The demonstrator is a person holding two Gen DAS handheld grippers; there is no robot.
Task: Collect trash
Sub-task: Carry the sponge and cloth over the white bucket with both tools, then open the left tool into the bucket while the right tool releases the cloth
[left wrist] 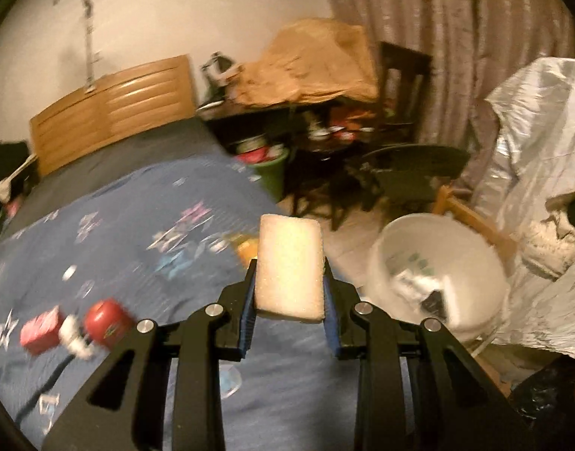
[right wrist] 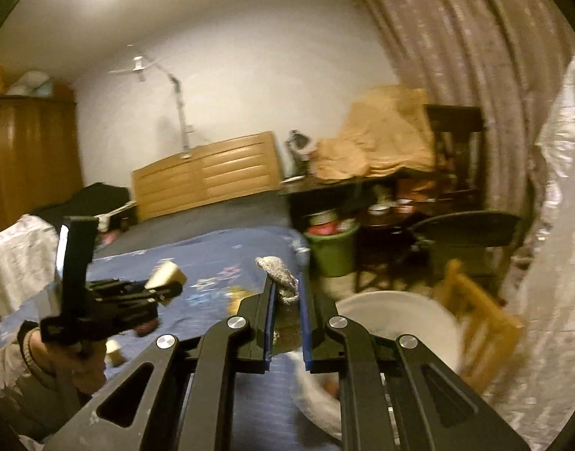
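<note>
My left gripper [left wrist: 290,282] is shut on a pale sponge-like block [left wrist: 289,267], held upright over the blue bedspread [left wrist: 137,233]. The same left gripper [right wrist: 167,282] with its block [right wrist: 166,276] shows at the left of the right wrist view, held by a hand. My right gripper [right wrist: 286,289] is shut on a crumpled grey-speckled wad [right wrist: 280,274]. A white bucket [left wrist: 434,274] with trash inside stands on the floor to the right of the bed; its rim [right wrist: 400,300] lies just right of the right gripper. A red can [left wrist: 107,321] and a red packet [left wrist: 41,332] lie on the bedspread.
A wooden headboard [left wrist: 111,109] backs the bed. A cluttered dark desk [left wrist: 317,112], a green bin [right wrist: 332,251], a black chair [left wrist: 411,173] and a wooden stool [right wrist: 479,323] crowd the floor beyond. Silvery sheeting [left wrist: 543,188] hangs at the right, curtains [left wrist: 456,37] behind.
</note>
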